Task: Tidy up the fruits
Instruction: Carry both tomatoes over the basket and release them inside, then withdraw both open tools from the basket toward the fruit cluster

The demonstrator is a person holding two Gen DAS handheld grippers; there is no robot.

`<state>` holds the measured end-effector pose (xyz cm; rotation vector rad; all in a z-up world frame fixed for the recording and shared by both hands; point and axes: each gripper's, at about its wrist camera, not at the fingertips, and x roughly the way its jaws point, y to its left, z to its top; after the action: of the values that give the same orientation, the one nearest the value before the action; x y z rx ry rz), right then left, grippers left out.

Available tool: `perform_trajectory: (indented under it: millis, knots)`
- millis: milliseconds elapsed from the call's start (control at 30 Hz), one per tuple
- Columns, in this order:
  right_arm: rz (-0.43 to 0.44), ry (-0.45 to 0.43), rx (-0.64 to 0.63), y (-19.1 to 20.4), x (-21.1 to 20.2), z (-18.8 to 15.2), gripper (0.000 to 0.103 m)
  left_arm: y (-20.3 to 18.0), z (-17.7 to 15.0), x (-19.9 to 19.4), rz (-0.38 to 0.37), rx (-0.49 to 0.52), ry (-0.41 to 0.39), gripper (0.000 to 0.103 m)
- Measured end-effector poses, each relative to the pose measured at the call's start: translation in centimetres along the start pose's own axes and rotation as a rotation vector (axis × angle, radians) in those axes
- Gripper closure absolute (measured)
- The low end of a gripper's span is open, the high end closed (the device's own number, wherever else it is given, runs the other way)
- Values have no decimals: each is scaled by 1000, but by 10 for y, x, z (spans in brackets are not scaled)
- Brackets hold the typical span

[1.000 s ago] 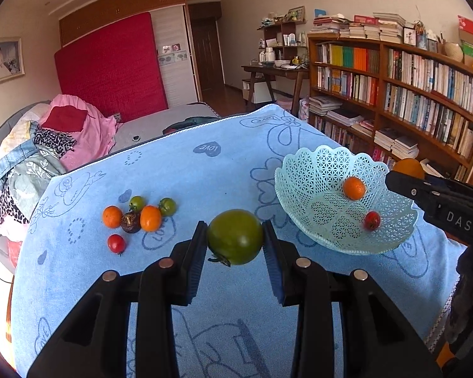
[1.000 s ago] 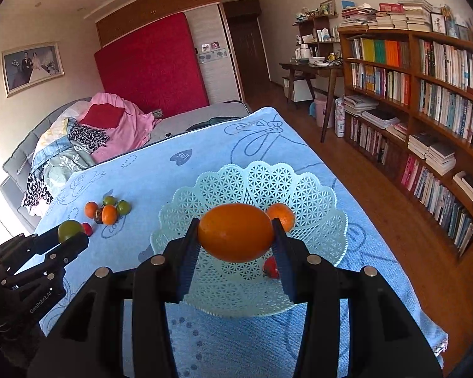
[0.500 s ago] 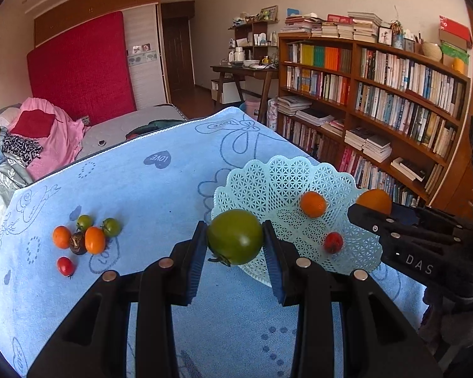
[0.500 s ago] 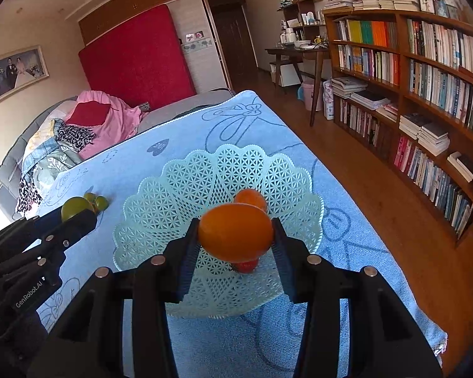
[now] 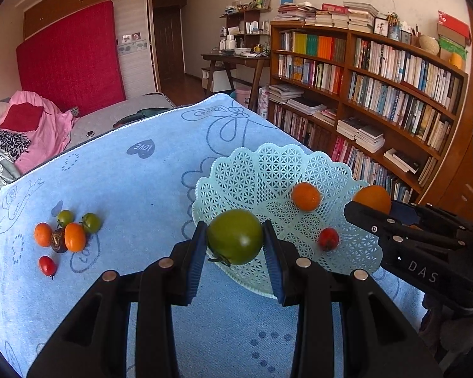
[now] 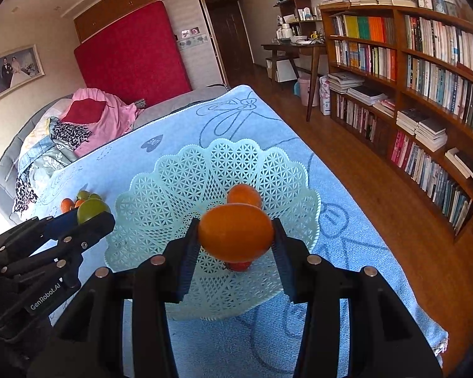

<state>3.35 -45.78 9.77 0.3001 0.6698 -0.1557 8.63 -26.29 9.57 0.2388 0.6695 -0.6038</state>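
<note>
My left gripper (image 5: 235, 239) is shut on a green tomato (image 5: 235, 236), held over the near left rim of the pale green lattice basket (image 5: 268, 163). My right gripper (image 6: 235, 236) is shut on an orange tomato (image 6: 235, 232) above the basket (image 6: 179, 189) middle. Inside the basket lie a smaller orange fruit (image 5: 306, 196) and a red cherry tomato (image 5: 328, 238). In the right wrist view the red one (image 6: 239, 265) is mostly hidden under the held fruit. Each gripper shows in the other's view: the right (image 5: 370, 203) and the left (image 6: 90, 211).
A cluster of small orange, green, dark and red tomatoes (image 5: 67, 234) lies on the blue cloth (image 5: 135, 189) to the left. The cloth's right edge drops to a wooden floor (image 6: 378, 173) before a long bookshelf (image 6: 425, 78). Bedding (image 6: 63, 132) is piled at the far left.
Both grippers have shifted over the basket with their fruits: the green tomato has come from the open cloth to the basket's near rim, and the orange tomato sits lower over its middle.
</note>
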Motion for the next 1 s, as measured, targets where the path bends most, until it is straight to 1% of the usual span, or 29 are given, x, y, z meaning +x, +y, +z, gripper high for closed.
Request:
perform_trajectory:
  millis: [133, 200, 233, 267, 333, 400, 633, 700, 733, 767, 1000]
  knots:
    - [-1, 1, 0, 0, 0, 0, 57, 1, 0, 0, -8, -8, 1, 67]
    - [-1, -1, 2, -1, 0, 0, 57, 1, 0, 0, -3, -10, -1, 65]
    - [-2, -2, 3, -1, 0, 0, 57, 2, 1, -1, 2, -13, -7, 57]
    - [-2, -3, 7, -1, 0, 0, 57, 3, 1, -3, 8, -18, -14, 45]
    - [0, -4, 17, -3, 0, -1, 56, 6, 2, -6, 18, -31, -32, 37]
    - [-7, -17, 27, -5, -2, 0, 43, 9, 3, -8, 27, -40, -36, 36]
    - [-10, -39, 21, -3, -9, 1, 43, 21, 5, -12, 48, -79, -37, 34]
    - [-7, -39, 22, -2, -9, 1, 43, 23, 5, -14, 54, -80, -39, 31]
    - [-6, -40, 22, -2, -10, 1, 43, 23, 4, -15, 59, -81, -41, 25]
    - [-5, -41, 22, -2, -10, 1, 43, 24, 3, -16, 64, -82, -44, 22]
    - [7, -51, 14, 6, -15, 0, 43, 32, -2, -20, 90, -98, -40, 20]
